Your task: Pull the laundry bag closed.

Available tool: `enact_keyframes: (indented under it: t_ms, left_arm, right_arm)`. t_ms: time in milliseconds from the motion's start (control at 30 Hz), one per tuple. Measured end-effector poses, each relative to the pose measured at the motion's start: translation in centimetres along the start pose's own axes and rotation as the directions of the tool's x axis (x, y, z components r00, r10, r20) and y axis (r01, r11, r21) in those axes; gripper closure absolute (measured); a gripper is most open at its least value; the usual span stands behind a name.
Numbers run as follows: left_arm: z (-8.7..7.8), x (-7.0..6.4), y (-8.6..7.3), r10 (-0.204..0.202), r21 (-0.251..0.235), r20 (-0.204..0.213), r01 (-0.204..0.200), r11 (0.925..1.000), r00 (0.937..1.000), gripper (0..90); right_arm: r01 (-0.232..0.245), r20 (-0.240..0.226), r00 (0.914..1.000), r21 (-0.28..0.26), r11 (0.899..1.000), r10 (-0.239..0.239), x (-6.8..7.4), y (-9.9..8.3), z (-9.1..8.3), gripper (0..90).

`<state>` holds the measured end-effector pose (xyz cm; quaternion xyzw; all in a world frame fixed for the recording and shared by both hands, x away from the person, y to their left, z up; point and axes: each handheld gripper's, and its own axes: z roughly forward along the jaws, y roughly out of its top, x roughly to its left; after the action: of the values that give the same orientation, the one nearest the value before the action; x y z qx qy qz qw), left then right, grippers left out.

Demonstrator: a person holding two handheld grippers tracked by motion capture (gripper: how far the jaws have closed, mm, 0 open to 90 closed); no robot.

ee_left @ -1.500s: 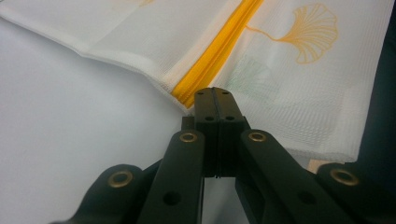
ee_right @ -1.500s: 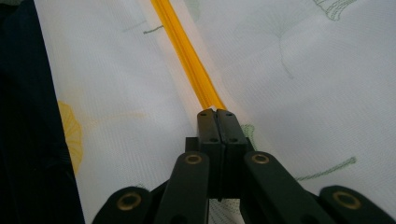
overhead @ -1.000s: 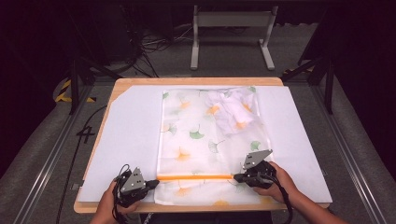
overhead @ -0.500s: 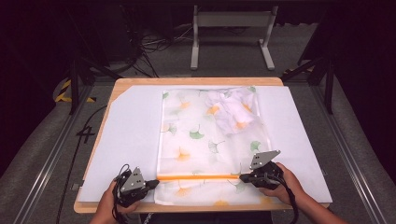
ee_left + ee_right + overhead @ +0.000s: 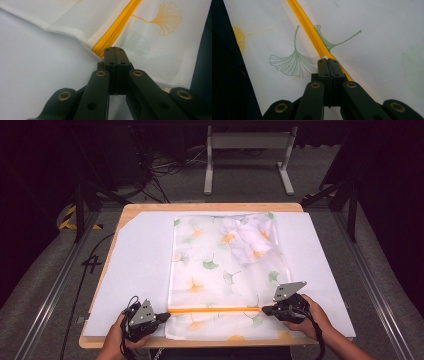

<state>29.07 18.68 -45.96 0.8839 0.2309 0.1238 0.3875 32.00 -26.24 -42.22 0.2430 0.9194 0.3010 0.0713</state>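
Note:
A white mesh bag printed with green and orange ginkgo leaves lies flat on the white mat. A crumpled white cloth shows through its far right corner. An orange zipper runs across the bag near the front. My left gripper is shut on the bag's left edge at the zipper's end; its jaws are pressed together. My right gripper is shut on the zipper near the bag's right side, jaws closed.
The white mat covers most of the wooden table. The table's front edge lies just under both hands. Beyond the table stand a metal frame and cables on a dark floor.
My right gripper has slid to the right along the orange zipper. The left gripper has stayed at the zipper's left end.

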Motion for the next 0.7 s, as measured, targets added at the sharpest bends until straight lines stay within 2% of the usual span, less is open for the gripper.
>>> enact_keyframes:
  t_ms: [700]
  left_arm:
    - [-0.01,0.01,0.02,0.002,0.002,0.0,-0.002,1.0,1.0,90.0]
  right_arm:
    - [-0.023,0.014,0.9997,0.004,1.0,0.022,-0.56,-1.02,-0.9,90.0]
